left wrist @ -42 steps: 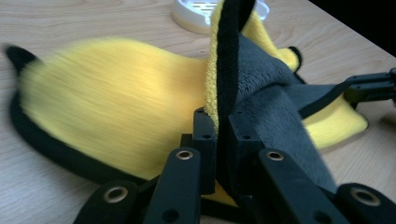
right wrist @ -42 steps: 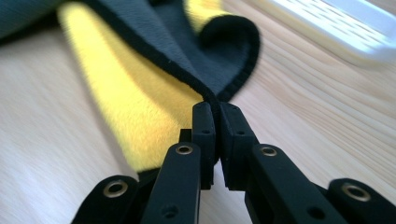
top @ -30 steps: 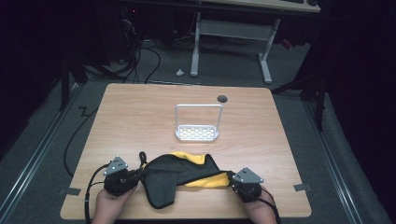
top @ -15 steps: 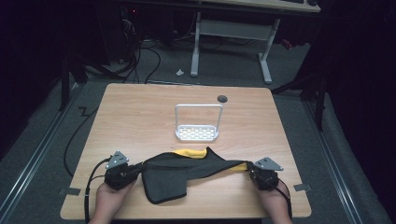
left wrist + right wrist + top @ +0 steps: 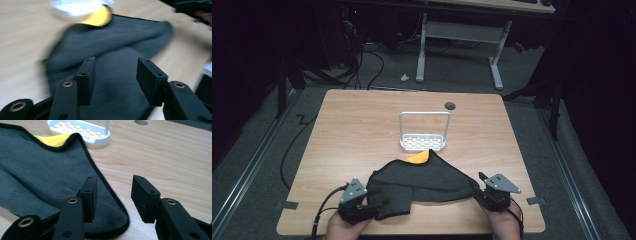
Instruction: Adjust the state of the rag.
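A dark grey cloth (image 5: 422, 182) with a yellow underside lies spread on the wooden table (image 5: 362, 130), its yellow corner (image 5: 419, 158) turned up beside a white rack (image 5: 424, 135). My left gripper (image 5: 379, 206) sits at the cloth's near-left end. Its jaws have just been opening and stand apart over the fabric (image 5: 112, 47) without pressing it. My right gripper (image 5: 477, 181) is at the cloth's right corner. Its jaws have also just been opening, and the black-hemmed corner (image 5: 110, 220) lies on the table under them. Both grippers (image 5: 116, 75) (image 5: 113, 195) are open.
The white rack (image 5: 80, 131) with a tall wire handle stands at the table's middle, just beyond the cloth. A round cable hole (image 5: 450, 106) lies behind it. Bare wood stretches to the left and right of the rack. Dark floor and desk legs surround the table.
Both grippers held the cloth stretched between them; both have since opened and let go. The cloth has dropped flat and spread toward the rack. The left gripper has shifted right.
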Motion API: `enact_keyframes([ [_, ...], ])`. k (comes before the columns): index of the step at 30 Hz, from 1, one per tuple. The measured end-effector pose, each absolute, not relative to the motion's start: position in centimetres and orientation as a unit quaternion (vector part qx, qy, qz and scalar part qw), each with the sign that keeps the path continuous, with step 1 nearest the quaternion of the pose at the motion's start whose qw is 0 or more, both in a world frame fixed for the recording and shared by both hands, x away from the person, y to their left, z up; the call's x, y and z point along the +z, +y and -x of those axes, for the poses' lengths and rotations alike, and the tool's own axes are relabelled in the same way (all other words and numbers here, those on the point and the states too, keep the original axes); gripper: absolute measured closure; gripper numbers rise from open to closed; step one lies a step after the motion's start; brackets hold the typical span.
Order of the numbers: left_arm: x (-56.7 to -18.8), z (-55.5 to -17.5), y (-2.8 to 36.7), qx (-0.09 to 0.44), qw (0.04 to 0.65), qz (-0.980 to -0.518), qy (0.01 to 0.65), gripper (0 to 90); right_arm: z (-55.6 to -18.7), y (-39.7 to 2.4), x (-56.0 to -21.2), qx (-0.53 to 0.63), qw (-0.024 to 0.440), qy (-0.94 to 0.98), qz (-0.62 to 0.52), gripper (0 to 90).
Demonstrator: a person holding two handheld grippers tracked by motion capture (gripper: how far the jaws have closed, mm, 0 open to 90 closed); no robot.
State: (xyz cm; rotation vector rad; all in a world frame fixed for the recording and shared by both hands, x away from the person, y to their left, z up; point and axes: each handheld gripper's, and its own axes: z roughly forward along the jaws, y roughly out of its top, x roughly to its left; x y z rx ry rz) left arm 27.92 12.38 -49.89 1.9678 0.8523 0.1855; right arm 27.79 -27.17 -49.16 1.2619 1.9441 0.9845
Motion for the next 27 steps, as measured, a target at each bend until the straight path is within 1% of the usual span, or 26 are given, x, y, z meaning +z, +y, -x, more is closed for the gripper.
enact_keyframes([
  [2,-50.6,-27.6,10.8,0.063,0.461,-0.820,0.334,43.4,-27.5,-26.3,-49.4,0.379,0.295,0.742,-0.468,58.1],
  [3,-50.8,-27.4,10.1,0.066,0.455,-0.827,0.325,43.4,-27.5,-26.3,-49.4,0.379,0.295,0.742,-0.468,58.1],
  [5,-51.2,-26.9,8.9,0.088,0.436,-0.841,0.308,40.7,-27.1,-24.6,-49.6,0.387,0.278,0.755,-0.450,58.7],
  [7,-51.6,-26.5,7.9,0.117,0.409,-0.856,0.295,42.3,-27.0,-23.9,-49.6,0.389,0.273,0.762,-0.440,58.9],
  [8,-51.9,-26.5,7.7,0.128,0.394,-0.862,0.293,66.7,-26.7,-22.3,-49.9,0.395,0.255,0.778,-0.417,59.4],
  [9,-52.1,-26.6,7.7,0.131,0.389,-0.864,0.292,66.7,-26.7,-22.3,-49.9,0.395,0.255,0.778,-0.417,59.4],
  [10,-52.1,-26.6,7.8,0.133,0.390,-0.863,0.292,88.5,-26.5,-21.0,-50.1,0.393,0.247,0.791,-0.397,59.8],
  [11,-52.0,-26.7,8.0,0.137,0.393,-0.861,0.293,90.0,-26.4,-20.4,-50.3,0.394,0.242,0.797,-0.388,60.2],
  [12,-51.7,-26.7,8.2,0.141,0.397,-0.858,0.293,90.0,-26.4,-20.4,-50.3,0.394,0.242,0.797,-0.388,60.2],
  [14,-50.9,-26.8,8.9,0.150,0.409,-0.851,0.295,90.0,-26.3,-18.8,-51.0,0.381,0.225,0.818,-0.368,60.3],
  [16,-50.2,-26.8,9.7,0.152,0.421,-0.843,0.299,90.0,-26.3,-18.6,-51.1,0.378,0.223,0.822,-0.363,60.1],
  [17,-49.9,-26.7,10.0,0.145,0.426,-0.842,0.297,90.0,-26.4,-18.2,-51.5,0.370,0.217,0.828,-0.361,59.4],
  [20,-50.0,-26.1,9.9,0.133,0.437,-0.842,0.289,89.9,-26.4,-18.1,-51.6,0.368,0.219,0.830,-0.358,59.3],
  [21,-50.3,-26.0,9.5,0.125,0.436,-0.843,0.288,83.4,-26.4,-18.1,-51.6,0.369,0.221,0.829,-0.358,59.3],
  [23,-50.7,-26.0,8.8,0.116,0.438,-0.846,0.280,66.6,-26.4,-18.4,-51.4,0.372,0.222,0.825,-0.363,59.5],
  [26,-51.6,-26.1,7.7,0.108,0.432,-0.854,0.270,49.4,-26.4,-18.8,-51.5,0.372,0.223,0.821,-0.371,59.8],
  [27,-51.9,-26.1,7.4,0.110,0.424,-0.858,0.270,49.4,-26.4,-18.8,-51.5,0.372,0.223,0.821,-0.371,59.8],
])
